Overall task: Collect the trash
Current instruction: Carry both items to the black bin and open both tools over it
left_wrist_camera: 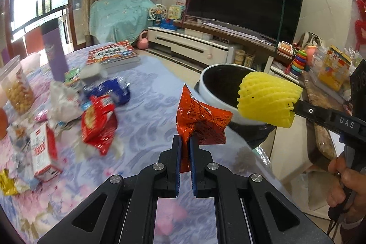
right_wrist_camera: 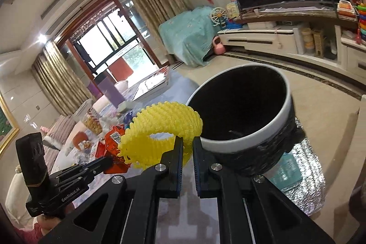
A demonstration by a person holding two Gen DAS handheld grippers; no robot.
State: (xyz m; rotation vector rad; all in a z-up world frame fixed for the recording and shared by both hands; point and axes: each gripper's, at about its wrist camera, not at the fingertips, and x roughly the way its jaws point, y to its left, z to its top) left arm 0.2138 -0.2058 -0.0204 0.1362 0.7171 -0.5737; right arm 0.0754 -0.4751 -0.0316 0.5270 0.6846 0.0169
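Both grippers, left [left_wrist_camera: 185, 141] and right [right_wrist_camera: 188, 145], are matte black with blue ribbed pads [left_wrist_camera: 192, 152], round silver screws [left_wrist_camera: 159, 166] on slotted linkage arms, white "GenRobot.AI" lettering [right_wrist_camera: 70, 194], "DAS" on a finger, and a boxy black camera [right_wrist_camera: 34, 159] on top.

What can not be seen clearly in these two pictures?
- Bin contents: both views, the dark liner hides the inside.
- Orange wrapper print: left wrist view, too crumpled; right wrist view, mostly behind the yellow foam net.
- Trash pile on the table: left wrist view, motion blur.
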